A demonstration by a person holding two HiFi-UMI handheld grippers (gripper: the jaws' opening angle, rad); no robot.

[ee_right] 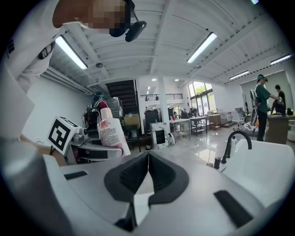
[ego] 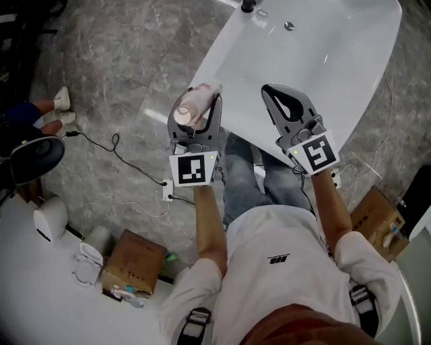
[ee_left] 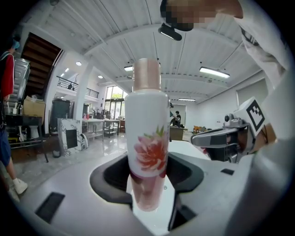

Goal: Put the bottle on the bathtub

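Note:
A white bottle point(ee_left: 146, 143) with a pink flower print and a pink cap stands upright between the jaws of my left gripper point(ego: 196, 116), which is shut on it. From above, the bottle point(ego: 193, 108) hangs just off the near left edge of the white bathtub point(ego: 310, 60). My right gripper point(ego: 288, 108) is held over the tub's near edge, jaws shut and empty. In the right gripper view the bottle point(ee_right: 110, 130) shows at the left in the other gripper, and the closed right gripper point(ee_right: 147, 177) points past the tub's black faucet point(ee_right: 233, 143).
The bathtub has a drain point(ego: 289, 26) and a black faucet point(ego: 248, 6) at its far end. Cardboard boxes point(ego: 132, 264) and a box point(ego: 377, 219) sit on the floor beside me, with cables point(ego: 128, 158) on the grey marble floor. A person's feet point(ego: 57, 108) are at far left.

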